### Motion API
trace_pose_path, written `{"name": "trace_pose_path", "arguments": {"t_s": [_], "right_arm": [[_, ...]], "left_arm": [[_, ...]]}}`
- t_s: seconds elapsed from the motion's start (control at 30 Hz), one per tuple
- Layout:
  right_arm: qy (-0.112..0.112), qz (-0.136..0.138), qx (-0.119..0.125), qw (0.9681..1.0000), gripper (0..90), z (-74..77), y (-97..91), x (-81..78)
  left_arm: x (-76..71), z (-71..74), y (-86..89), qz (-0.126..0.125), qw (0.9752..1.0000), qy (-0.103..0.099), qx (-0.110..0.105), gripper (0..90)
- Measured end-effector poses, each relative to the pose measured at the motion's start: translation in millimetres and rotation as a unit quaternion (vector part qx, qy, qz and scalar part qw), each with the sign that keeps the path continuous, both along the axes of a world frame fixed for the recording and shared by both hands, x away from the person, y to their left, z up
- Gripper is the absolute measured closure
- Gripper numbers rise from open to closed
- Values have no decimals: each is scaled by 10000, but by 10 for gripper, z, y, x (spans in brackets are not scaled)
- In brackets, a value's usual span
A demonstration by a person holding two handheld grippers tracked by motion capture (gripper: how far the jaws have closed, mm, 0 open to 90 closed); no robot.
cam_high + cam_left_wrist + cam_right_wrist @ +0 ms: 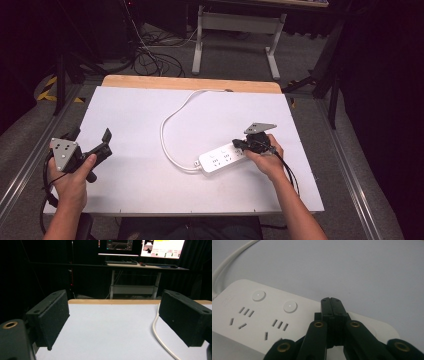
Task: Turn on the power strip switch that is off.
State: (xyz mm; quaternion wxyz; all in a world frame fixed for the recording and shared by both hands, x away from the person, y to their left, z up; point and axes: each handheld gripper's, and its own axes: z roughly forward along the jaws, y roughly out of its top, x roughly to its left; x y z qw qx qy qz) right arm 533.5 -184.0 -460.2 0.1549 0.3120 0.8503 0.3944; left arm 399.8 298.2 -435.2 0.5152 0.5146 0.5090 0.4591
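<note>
White bench point(150, 190) carries a power strip point(220, 160) right of centre, the right gripper's point(239, 144) fingers together over its right end, the left gripper's point(92, 142) fingers apart at far left.

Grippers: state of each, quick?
Left gripper: open, nothing between the jaws, above the white table.
Right gripper: shut, empty, tips over the white plastic power strip.

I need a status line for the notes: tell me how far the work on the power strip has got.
Done: the right gripper, jaws shut and empty, is over the power strip at its third switch position, which the jaws hide. In hand: seemingly pressing there; contact cannot be confirmed. The two round buttons in sight are clear of the jaws. The left gripper is open, over bare table. Left: probably finishing the press, perhaps the other buttons.
</note>
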Motion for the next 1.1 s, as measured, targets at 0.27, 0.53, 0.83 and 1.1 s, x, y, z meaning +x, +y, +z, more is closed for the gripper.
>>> {"name": "trace_pose_path", "arguments": {"t_s": [0.27,0.53,0.83,1.1], "right_arm": [[-11,-90,102,9999,900,-39,-4,-2],[-105,-224,75,9997,900,-55,-2,-24],[-19,-253,210,9995,900,-76,-7,-30],[6,-270,197,9994,900,-87,7,-57]], "left_arm": [[-2,-2,0,8,10000,0,-36,99],[1,-2,-10,-13,10000,7,-3,99],[8,-7,-20,-41,10000,57,36,99],[-1,-7,-23,-52,10000,54,24,99]]}}
